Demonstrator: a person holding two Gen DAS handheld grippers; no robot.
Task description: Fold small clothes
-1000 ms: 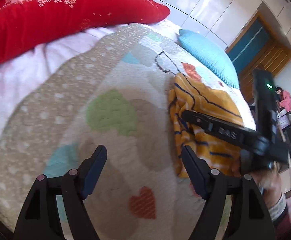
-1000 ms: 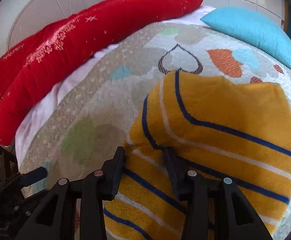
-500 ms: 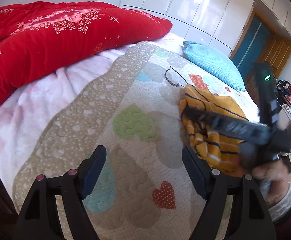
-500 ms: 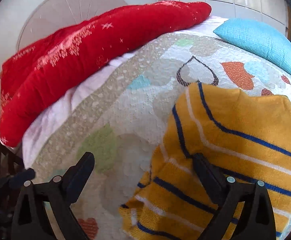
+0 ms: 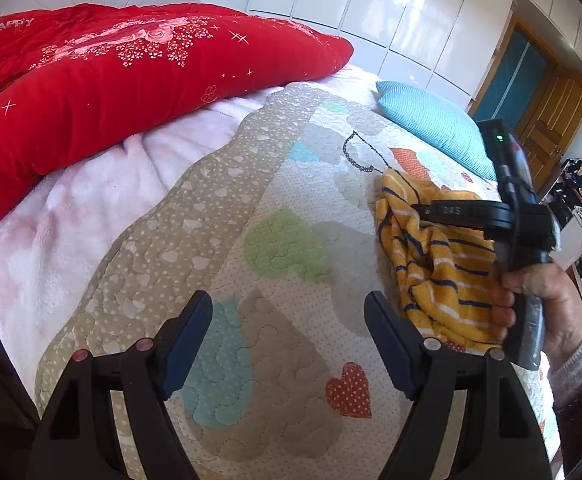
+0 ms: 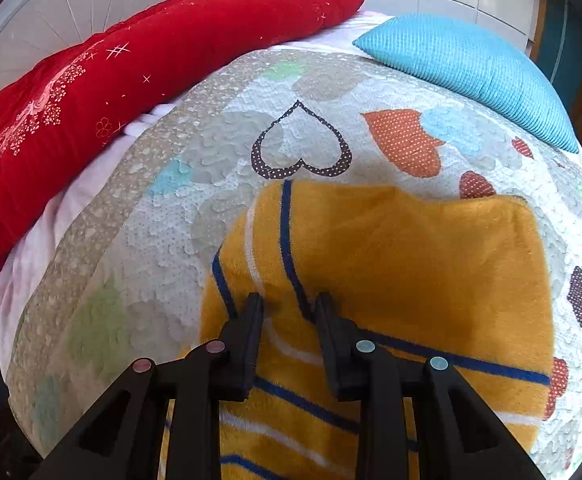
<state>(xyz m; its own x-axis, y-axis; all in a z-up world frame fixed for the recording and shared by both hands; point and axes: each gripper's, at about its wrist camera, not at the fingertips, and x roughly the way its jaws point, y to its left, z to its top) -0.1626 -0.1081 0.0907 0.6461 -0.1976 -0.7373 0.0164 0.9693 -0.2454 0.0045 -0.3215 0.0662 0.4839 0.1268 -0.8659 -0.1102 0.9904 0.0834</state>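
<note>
A yellow garment with navy and white stripes [image 6: 411,260] lies on the heart-patterned quilt [image 6: 211,128]. My right gripper [image 6: 289,304] is down on its near left part. Its jaws are closing, and a raised fold of the yellow cloth is pinched between the pads. In the left wrist view the garment [image 5: 431,272] looks bunched under the right gripper [image 5: 423,212], which a hand [image 5: 531,292] holds. My left gripper [image 5: 287,304] hovers open over bare quilt to the left of the garment, with nothing between its fingers.
A thick red duvet [image 5: 111,80] lies along the far left of the bed, with pale pink bedding [image 5: 91,208] below it. A blue pillow [image 6: 471,64] sits beyond the garment. White cupboards and a wooden door [image 5: 547,96] stand behind the bed.
The right gripper opened wide half a second ago, let the cloth slump, then closed on a fold again. The left gripper drew back a little, so more of the bed shows.
</note>
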